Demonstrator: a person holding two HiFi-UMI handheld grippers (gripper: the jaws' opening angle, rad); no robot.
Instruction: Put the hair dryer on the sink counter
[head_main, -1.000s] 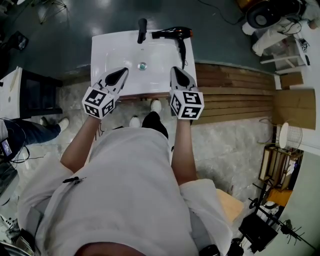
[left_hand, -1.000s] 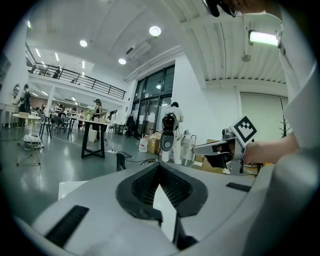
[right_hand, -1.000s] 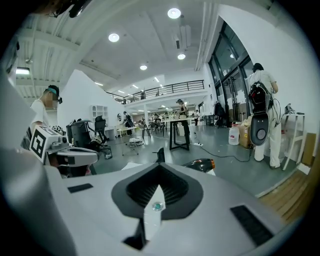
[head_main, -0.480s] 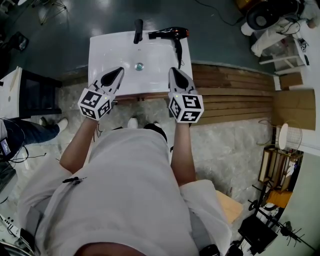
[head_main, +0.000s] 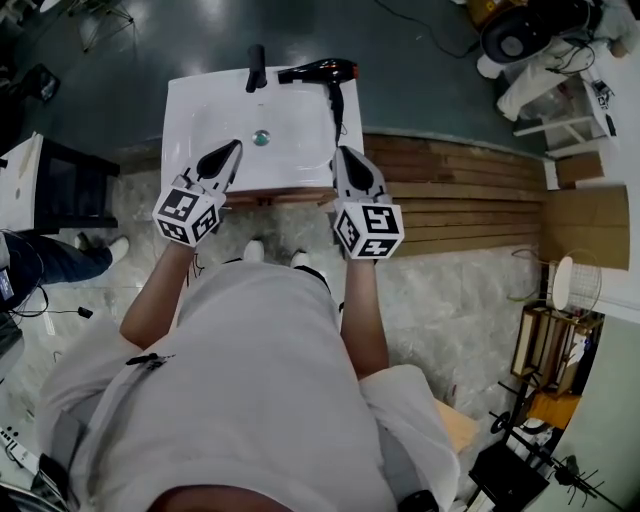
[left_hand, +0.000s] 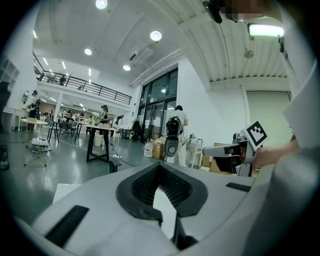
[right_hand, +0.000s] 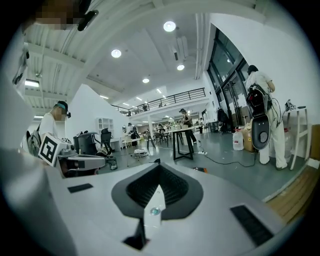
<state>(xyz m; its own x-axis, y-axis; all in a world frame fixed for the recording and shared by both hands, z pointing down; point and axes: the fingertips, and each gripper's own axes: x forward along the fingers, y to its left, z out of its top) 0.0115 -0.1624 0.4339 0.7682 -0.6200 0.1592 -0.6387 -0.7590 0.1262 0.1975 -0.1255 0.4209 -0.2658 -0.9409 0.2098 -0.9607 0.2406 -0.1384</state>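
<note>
The black hair dryer (head_main: 318, 72) lies on the back right corner of the white sink counter (head_main: 200, 110), its handle (head_main: 336, 100) running toward me along the right rim. A black faucet (head_main: 257, 67) stands just left of it. My left gripper (head_main: 232, 150) hangs over the sink's front left part, shut and empty. My right gripper (head_main: 345, 155) hovers over the front right rim, well short of the dryer, also shut with nothing in it. In the gripper views the left gripper (left_hand: 159, 167) and the right gripper (right_hand: 159, 170) each show closed black pads.
A drain (head_main: 261, 138) sits mid-basin. Wooden slats (head_main: 470, 190) run right of the sink, and a dark cabinet (head_main: 80, 185) stands to its left. Another person's legs (head_main: 60, 260) are at the far left. Marble floor lies under my feet.
My feet have stepped back from the sink and the view has drifted, so the sink sits further left. Both grippers stay shut and empty near the front rim. The dryer has not moved.
</note>
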